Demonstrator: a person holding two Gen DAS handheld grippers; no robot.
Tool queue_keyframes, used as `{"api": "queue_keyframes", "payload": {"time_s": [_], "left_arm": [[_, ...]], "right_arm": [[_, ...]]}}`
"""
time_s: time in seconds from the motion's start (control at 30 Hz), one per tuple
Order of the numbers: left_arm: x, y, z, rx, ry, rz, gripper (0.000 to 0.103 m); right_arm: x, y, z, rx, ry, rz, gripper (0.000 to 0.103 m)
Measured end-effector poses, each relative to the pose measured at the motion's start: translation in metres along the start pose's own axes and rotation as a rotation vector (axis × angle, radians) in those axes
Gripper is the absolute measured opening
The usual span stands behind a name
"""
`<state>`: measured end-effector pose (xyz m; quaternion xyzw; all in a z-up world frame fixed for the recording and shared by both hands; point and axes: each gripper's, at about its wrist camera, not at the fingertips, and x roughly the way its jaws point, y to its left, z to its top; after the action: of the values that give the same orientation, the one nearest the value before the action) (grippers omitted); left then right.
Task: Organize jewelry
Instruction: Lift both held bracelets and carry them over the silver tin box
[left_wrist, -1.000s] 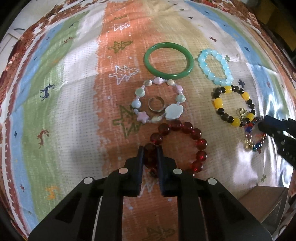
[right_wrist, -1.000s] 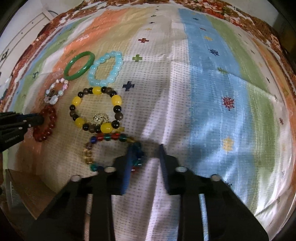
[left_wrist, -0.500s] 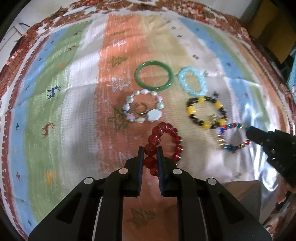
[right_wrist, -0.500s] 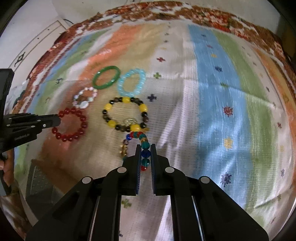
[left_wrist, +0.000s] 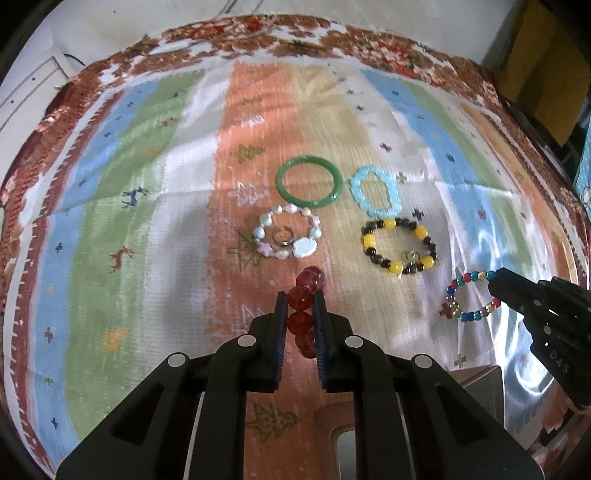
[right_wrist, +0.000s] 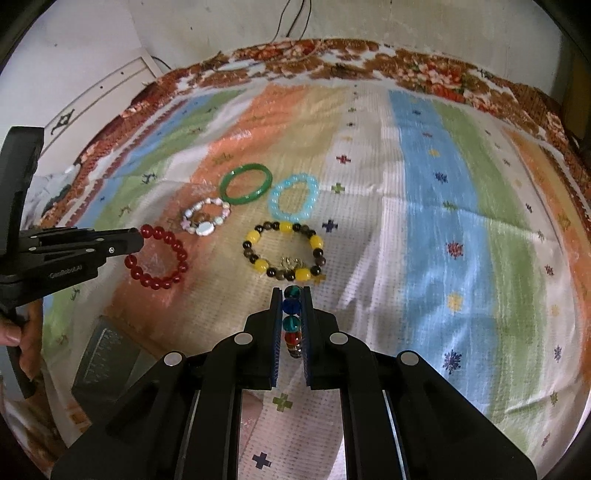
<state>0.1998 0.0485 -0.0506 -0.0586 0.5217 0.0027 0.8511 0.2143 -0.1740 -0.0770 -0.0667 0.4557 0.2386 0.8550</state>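
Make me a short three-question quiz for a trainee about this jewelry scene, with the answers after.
1. True or false: the left gripper is shut on the red bead bracelet.
2. Which lies inside the pastel charm bracelet? A) small ring B) green bangle C) light blue bracelet
3. What does the right gripper hold?

Key:
1. True.
2. A: the small ring lies within its loop; the green bangle and light blue bracelet lie beyond it on the striped cloth.
3. The multicolour bead bracelet, pinched between its jaws.
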Motion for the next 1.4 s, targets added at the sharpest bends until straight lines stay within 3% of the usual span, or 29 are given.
{"api": "queue_keyframes", "payload": {"time_s": [0.3,0.87,1.07,1.17,1.4], "left_arm": [[-0.013,0.008,-0.001,-0.039,-0.059,0.034,0.013],[-0.064,-0.008,-0.021,0.015,-0.219,0.062,0.013],[-0.086,-0.015,-0.035,0.041,-0.291,0.07,0.013],[-0.095,-0.021,-0.043,0.078,-0.324,0.111,0.013],[-0.116,-0.027,-0.06,0.093,-0.387,0.098,0.013]], "right_arm": [[-0.016,0.003,0.004,-0.001,-0.1,0.012,0.01],[-0.069,0.024,-0.002,-0.077,-0.325,0.042,0.01],[-0.079,0.031,-0.01,-0.096,-0.344,0.056,0.01],[-0.083,0.033,-0.015,-0.093,-0.35,0.069,0.01],[-0.098,0.038,-0.026,-0.104,-0.388,0.093,0.01]]}}
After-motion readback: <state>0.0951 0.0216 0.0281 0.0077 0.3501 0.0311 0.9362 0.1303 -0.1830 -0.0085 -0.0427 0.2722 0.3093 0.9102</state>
